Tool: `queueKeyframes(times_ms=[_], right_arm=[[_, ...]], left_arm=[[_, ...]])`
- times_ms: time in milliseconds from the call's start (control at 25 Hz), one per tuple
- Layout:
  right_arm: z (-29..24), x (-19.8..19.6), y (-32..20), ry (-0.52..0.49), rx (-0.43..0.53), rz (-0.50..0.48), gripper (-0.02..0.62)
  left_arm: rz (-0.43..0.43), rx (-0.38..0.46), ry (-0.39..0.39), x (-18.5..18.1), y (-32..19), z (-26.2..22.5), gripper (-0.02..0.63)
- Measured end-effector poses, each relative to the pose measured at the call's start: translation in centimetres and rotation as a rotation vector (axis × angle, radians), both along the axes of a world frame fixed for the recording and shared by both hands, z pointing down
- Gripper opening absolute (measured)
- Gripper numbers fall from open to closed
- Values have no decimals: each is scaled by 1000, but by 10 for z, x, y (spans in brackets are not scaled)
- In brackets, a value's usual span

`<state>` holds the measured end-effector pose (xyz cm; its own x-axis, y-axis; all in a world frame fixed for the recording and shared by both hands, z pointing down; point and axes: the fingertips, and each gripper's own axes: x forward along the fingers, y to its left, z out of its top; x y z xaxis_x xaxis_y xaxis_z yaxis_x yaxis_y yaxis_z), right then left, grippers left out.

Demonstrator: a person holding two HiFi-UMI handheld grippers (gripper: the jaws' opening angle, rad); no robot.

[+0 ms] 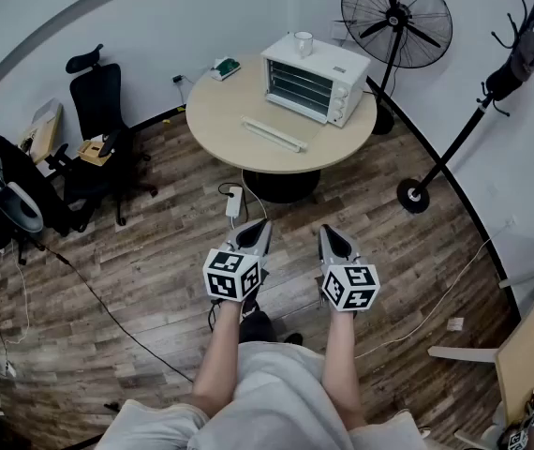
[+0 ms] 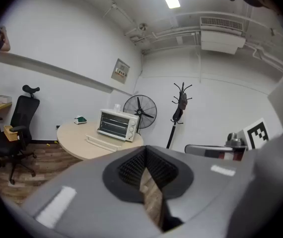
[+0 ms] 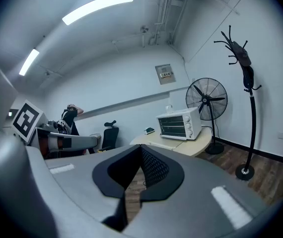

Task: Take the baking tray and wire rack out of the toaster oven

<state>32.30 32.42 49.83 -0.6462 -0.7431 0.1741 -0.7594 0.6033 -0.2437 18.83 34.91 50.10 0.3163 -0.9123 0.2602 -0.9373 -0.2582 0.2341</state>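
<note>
A white toaster oven point(image 1: 314, 87) stands at the back right of a round beige table point(image 1: 248, 111), its glass door closed; tray and rack cannot be made out behind it. The oven also appears far ahead in the left gripper view point(image 2: 116, 124) and the right gripper view point(image 3: 179, 124). My left gripper point(image 1: 253, 237) and right gripper point(image 1: 334, 242) hang side by side over the wooden floor, well short of the table. Both are shut with nothing between their pads point(image 2: 131, 168) point(image 3: 154, 167).
A long white bar point(image 1: 274, 134) lies on the table in front of the oven, a cup point(image 1: 304, 42) sits on top of it, and a small green device point(image 1: 226, 67) lies at the table's back. A fan point(image 1: 396, 17), coat stand point(image 1: 473, 111), office chair point(image 1: 98, 111) and floor power strip point(image 1: 234, 202) surround it.
</note>
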Motion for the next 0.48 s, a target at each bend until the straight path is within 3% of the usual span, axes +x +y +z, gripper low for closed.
queueKeyframes(times_ms=[280,480], right_arm=[[1,9,-12,3,21,34,-2],[2,3,-18,-89,-3,-15,-2]], left_arm=[[-42,-4,-8,-9,-3,-1,55],[-94,-1,10,-34,-3,2,55]])
